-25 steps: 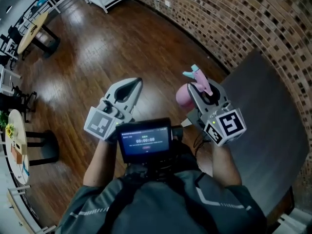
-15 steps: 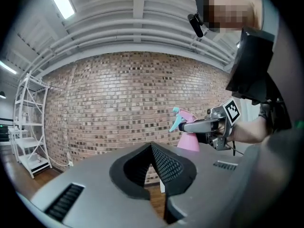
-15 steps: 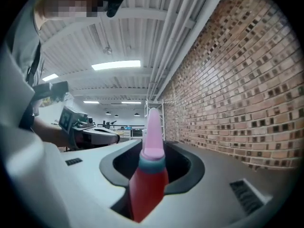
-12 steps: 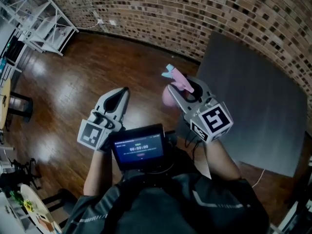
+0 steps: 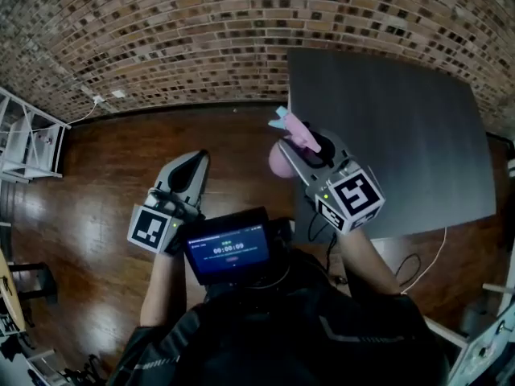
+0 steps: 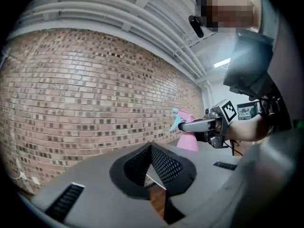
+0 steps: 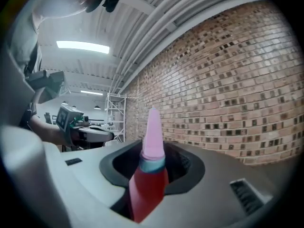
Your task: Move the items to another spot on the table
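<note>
Brick wall (image 5: 201, 39) behind; right hand-held gripper (image 5: 304, 147) part-open, clamping pink spray bottle (image 5: 278, 161) neck; left hand-held gripper (image 5: 195, 161) closed, empty.

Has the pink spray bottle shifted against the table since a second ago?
No clear shift. The view swung, but the pink spray bottle stays at the dark table's left edge.

A brick wall (image 5: 161, 39) spans twelve o'clock above a glossy wooden floor (image 5: 88, 183), with a white metal rack (image 5: 28, 147) at nine o'clock and a thin white cable (image 5: 430, 256) at four o'clock.
</note>
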A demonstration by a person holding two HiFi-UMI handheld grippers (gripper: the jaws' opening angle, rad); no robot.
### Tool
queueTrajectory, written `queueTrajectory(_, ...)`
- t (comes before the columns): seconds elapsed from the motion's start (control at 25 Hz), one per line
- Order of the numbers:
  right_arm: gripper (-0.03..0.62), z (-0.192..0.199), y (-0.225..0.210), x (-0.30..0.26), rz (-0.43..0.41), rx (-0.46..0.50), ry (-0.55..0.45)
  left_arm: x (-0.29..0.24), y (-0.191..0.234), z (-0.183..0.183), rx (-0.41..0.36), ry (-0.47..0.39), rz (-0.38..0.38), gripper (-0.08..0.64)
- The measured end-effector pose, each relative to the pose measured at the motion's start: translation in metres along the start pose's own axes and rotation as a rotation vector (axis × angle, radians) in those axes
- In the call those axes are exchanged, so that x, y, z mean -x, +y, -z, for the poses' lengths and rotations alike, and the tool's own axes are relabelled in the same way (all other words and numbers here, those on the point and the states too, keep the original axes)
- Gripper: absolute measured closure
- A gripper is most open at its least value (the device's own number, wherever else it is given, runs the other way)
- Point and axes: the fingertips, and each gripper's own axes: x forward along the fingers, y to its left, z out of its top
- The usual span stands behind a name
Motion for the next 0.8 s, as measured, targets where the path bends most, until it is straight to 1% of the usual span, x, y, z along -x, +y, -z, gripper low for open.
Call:
queueTrajectory(0.16,0.451,0.004,-0.016,-0.024,0.129,-0.009,0.018,-0.022,0.04,0.004,0.01,-0.012,0.111,0.563)
queueTrajectory(0.44,0.451,0.006,-0.044,-0.066,0.319,-0.035,0.03,-0.053,0.101,0.01,0.015,-0.029,0.258,0.563)
queueTrajectory(0.6,0.451,0.011,-0.063,-0.087,0.394,-0.054,0.036,-0.069,0.127,0.015,0.019,-0.039,0.301,0.563)
queueTrajectory(0.8,0.451,0.018,-0.099,-0.108,0.452,-0.064,0.062,-0.096,0.149,0.018,0.037,-0.048,0.332,0.563)
